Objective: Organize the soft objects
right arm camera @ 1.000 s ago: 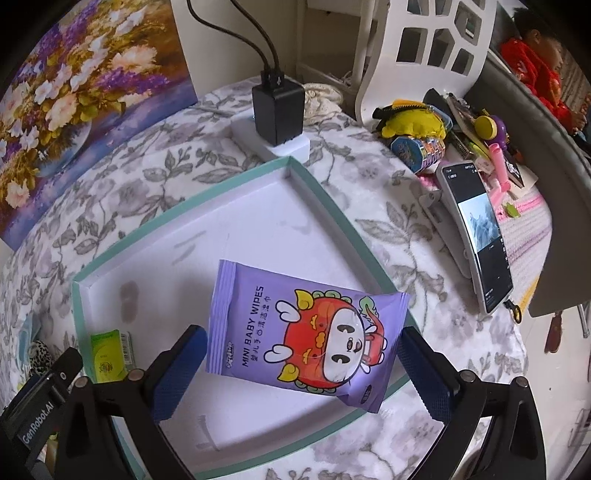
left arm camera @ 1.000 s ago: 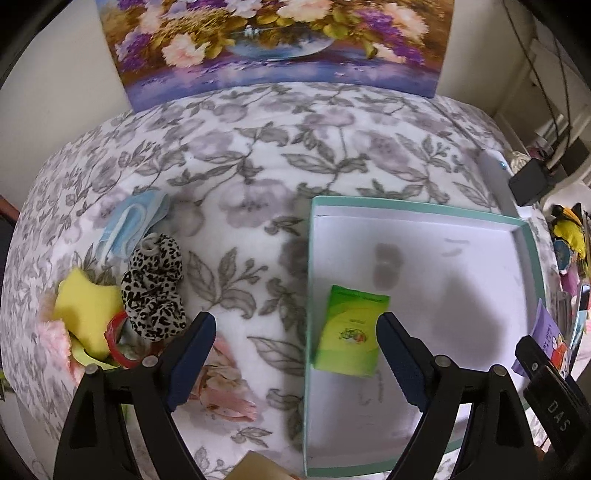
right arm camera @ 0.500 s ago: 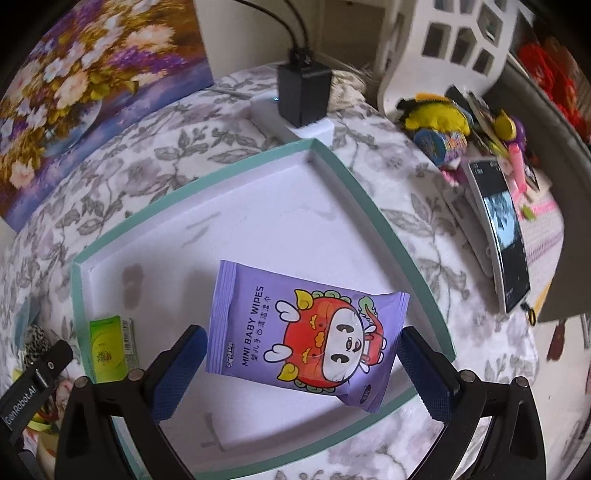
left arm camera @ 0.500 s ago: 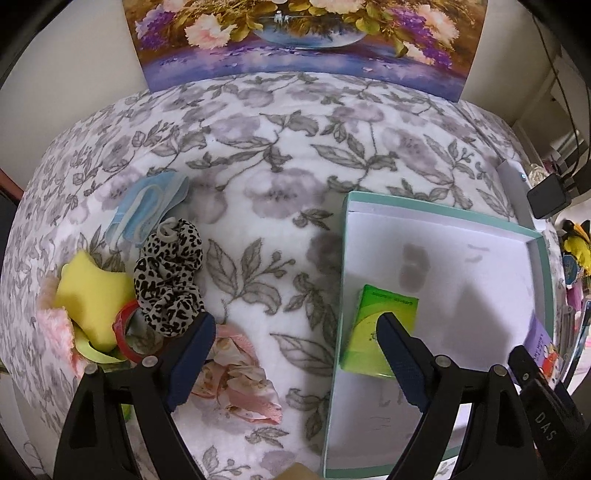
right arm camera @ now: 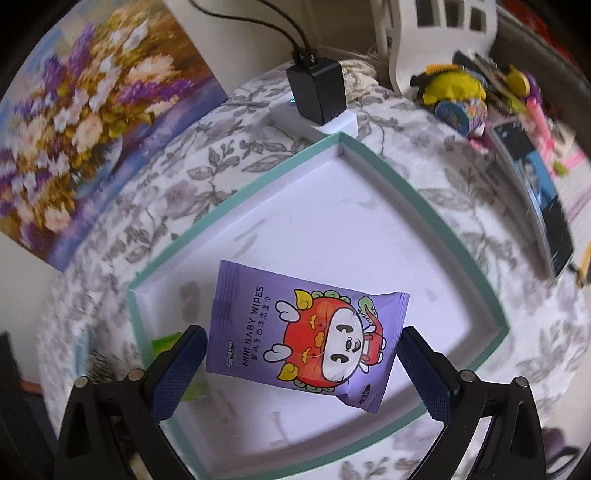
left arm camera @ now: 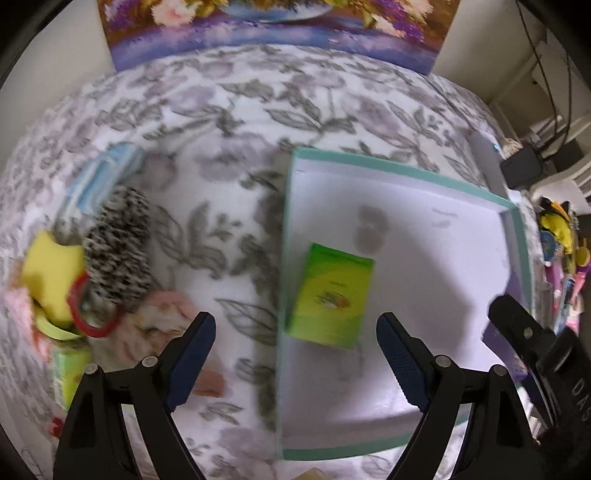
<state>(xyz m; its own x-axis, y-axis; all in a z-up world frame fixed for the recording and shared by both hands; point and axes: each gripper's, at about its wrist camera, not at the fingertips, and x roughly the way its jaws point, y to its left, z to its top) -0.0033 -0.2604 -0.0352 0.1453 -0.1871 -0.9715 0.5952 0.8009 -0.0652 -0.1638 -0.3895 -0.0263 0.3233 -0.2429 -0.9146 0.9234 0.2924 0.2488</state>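
My right gripper (right arm camera: 303,334) is shut on a purple pack of baby wipes (right arm camera: 258,295), held flat above the white tray with a teal rim (right arm camera: 406,177). A green tissue pack (left arm camera: 334,295) lies in the tray's near-left part, and it is half hidden behind a finger in the right wrist view. My left gripper (left arm camera: 295,325) hangs open over the tray's left rim (left arm camera: 286,258) with nothing between its fingers. On the floral cloth to the left lie a leopard scrunchie (left arm camera: 118,251), a yellow star sponge (left arm camera: 51,269), a blue face mask (left arm camera: 99,177), a red ring (left arm camera: 92,314) and a pink cloth (left arm camera: 166,310).
A flower painting (left arm camera: 273,29) leans against the wall behind the table. A black charger (right arm camera: 317,90) sits on a white power strip by the tray's far corner. A phone (right arm camera: 535,195) and several toys (right arm camera: 454,88) crowd the right side.
My right gripper has turned with the wipes pack still in it, so the tray sits further right in its view. My left gripper swung slightly left, then back over the tray's rim.
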